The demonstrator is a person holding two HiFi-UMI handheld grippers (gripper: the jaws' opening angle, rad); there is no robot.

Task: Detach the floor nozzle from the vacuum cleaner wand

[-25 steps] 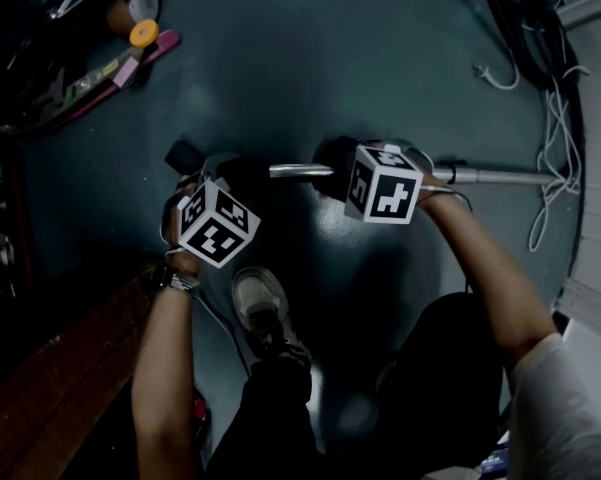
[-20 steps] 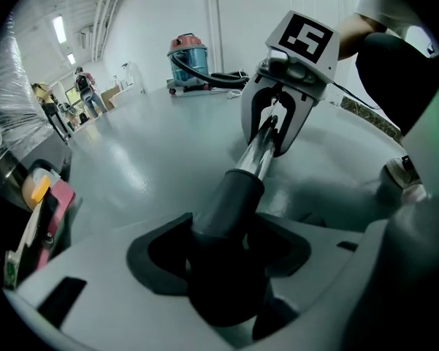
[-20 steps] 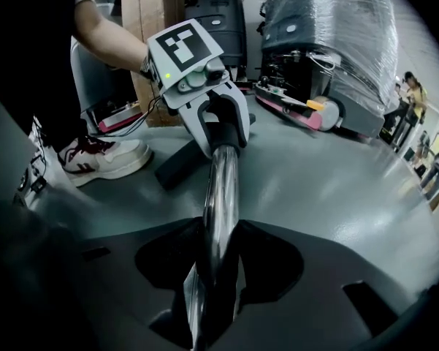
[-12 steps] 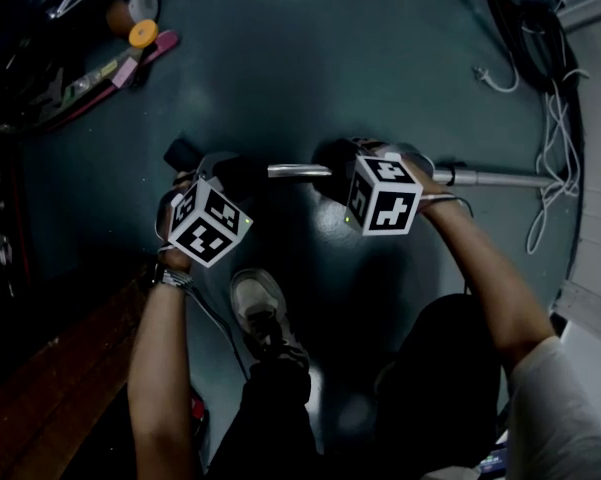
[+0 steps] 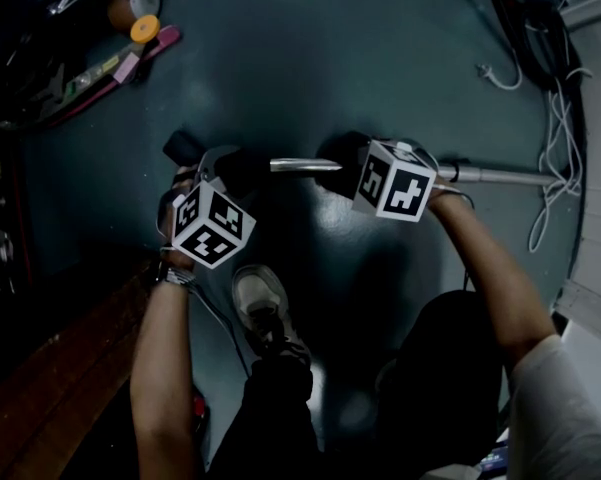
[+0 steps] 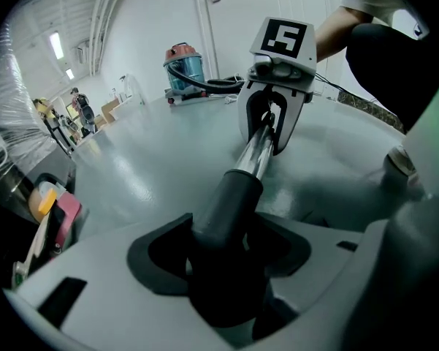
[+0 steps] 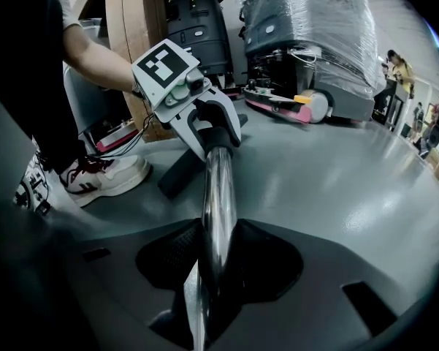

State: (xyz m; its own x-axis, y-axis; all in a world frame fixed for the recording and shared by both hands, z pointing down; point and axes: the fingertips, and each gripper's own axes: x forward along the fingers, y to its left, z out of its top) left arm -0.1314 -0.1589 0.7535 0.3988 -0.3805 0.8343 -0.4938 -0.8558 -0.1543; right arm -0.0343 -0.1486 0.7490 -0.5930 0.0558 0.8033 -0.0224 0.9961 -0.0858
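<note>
Gripping left: your left gripper (image 7: 207, 131) clamps the floor nozzle's dark neck (image 6: 226, 214).
Gripping right: your right gripper (image 6: 269, 126) clamps the chrome wand (image 7: 218, 196).
Wand: low over the floor (image 5: 310, 58), running between both grippers, neck joined to it.

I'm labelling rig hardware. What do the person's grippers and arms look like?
The left gripper and right gripper are pale grey, each topped by a white cube of black square markers. A wristband circles the left wrist; the right arm has a white short sleeve.
</note>
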